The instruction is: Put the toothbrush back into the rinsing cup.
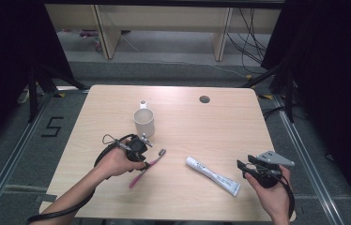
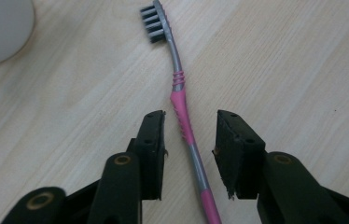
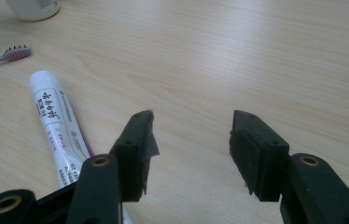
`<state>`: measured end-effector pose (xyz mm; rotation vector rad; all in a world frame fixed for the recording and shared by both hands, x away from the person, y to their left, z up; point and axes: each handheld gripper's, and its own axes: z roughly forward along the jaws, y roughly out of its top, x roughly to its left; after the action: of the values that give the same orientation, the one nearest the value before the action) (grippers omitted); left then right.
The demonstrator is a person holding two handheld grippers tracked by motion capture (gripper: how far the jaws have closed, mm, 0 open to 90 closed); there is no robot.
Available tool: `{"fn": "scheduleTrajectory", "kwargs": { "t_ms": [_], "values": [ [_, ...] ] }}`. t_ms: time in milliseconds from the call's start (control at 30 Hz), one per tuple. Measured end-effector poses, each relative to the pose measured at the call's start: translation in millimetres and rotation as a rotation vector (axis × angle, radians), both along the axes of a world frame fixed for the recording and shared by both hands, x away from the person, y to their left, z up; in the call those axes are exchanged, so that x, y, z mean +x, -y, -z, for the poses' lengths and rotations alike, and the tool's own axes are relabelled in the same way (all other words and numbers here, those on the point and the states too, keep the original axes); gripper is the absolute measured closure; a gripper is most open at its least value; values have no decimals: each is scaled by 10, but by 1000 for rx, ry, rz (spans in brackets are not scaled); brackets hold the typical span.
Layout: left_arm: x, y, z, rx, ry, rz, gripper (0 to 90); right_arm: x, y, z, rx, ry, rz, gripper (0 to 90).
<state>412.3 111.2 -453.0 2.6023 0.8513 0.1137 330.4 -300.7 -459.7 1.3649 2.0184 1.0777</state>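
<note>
High view: left gripper [image 1: 141, 146] low over table [image 1: 211, 126], left of centre, astride pink toothbrush [image 1: 146, 168]. Brush flat on wood, bristle end toward far right, handle end toward near left. White cup [image 1: 144, 123] upright just beyond, apart from brush. White tube [image 1: 212, 176] flat to right of brush, well apart, cap end at far left. Right gripper [image 1: 243, 166] held above near right corner, right of tube, touching nothing. Black figure "5" [image 1: 51, 126] taped on floor left of table.

Left gripper view: toothbrush [image 2: 182, 112] lying between two black jaws, grey neck and dark bristles reaching past tips, pink grip level with pads. Jaws part closed, a gap showing on each side of handle, pads not pressing it; nothing held. Rim of cup [image 2: 2, 28] at top left corner.

Right gripper view: jaws fairly wide apart, bare wood between, nothing gripped. Tube [image 3: 58, 123] lying left of left jaw, printed with dark vertical writing, too small to read; no brand legible. Brush head [image 3: 16, 52] farther off at left edge, base of cup [image 3: 35, 8] at top left.
</note>
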Motion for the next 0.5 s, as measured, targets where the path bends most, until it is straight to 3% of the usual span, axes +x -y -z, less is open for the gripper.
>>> {"fn": "scheduleTrajectory", "kwargs": {
  "t_ms": [67, 100, 167, 367, 500],
  "values": [
    [28, 23, 14, 11, -19, 0, 637, 8, 9, 3, -13, 10, -9, 495],
    [76, 69, 53, 49, -51, -6, 639, -14, -15, -4, 7, -9, 11, 494],
    [122, 113, 92, 96, -63, -2, 641, -9, -8, -8, -2, -1, 3, 494],
    [208, 239, 139, 125, -131, -15, 660, -10, 1, -16, 3, -3, 3, 494],
    [244, 287, 176, 143, -139, -25, 669, 3, 5, 2, -6, -3, -10, 492]
  ]
}}
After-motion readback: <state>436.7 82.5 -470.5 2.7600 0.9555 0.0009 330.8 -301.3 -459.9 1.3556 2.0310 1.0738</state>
